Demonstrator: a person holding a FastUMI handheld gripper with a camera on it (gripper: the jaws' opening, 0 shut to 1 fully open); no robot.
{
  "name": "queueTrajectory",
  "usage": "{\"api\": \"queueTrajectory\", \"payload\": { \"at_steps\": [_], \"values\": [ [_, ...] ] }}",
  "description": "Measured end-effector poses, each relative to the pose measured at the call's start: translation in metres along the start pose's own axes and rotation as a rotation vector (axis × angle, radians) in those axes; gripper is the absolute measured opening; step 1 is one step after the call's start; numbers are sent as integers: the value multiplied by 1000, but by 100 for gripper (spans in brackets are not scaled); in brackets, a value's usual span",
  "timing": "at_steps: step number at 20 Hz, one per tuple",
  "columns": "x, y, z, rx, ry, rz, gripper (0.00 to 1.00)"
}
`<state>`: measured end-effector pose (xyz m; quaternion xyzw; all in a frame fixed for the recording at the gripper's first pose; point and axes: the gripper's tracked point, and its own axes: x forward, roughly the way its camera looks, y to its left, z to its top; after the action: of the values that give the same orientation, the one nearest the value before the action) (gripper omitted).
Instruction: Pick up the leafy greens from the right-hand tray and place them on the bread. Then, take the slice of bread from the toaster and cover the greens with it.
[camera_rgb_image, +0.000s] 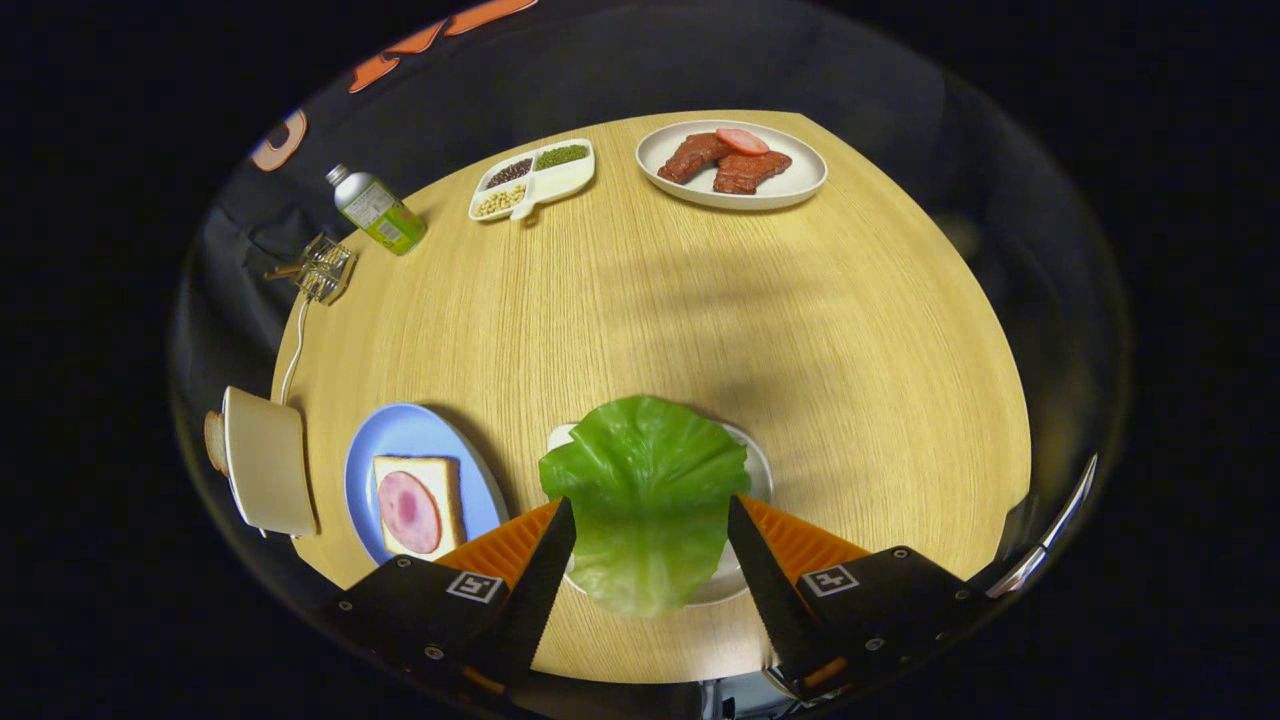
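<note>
A green lettuce leaf (648, 490) sits between my gripper (652, 503) fingers, and both fingertips press on its sides. Under and behind the leaf is the white tray (760, 470) it comes from, which the leaf mostly hides. To the left of the fingers, a blue plate (400, 435) carries a bread slice (440, 475) topped with a round pink ham slice (408, 512). Further left stands the cream toaster (265, 460), with a slice of bread (213, 440) sticking out on its far side.
At the back of the round wooden table (650, 300) are a white plate of meat pieces (735, 165), a divided dish of beans (533, 178) and a green-labelled bottle (378, 210). A small wire object (322, 268) with a cord lies near the left edge.
</note>
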<state>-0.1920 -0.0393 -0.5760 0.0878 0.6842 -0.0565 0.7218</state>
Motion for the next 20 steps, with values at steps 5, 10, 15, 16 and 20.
{"api": "queueTrajectory", "payload": {
  "at_steps": [5, 10, 15, 16, 20],
  "values": [
    [18, 6, -15, 18, 65, -7, 89],
    [31, 3, -15, 0, 62, -61, 83],
    [32, -3, -15, 4, 68, -135, 67],
    [32, -3, -17, 7, 67, -136, 66],
    [31, -5, -18, 15, 67, -139, 41]
  ]
}}
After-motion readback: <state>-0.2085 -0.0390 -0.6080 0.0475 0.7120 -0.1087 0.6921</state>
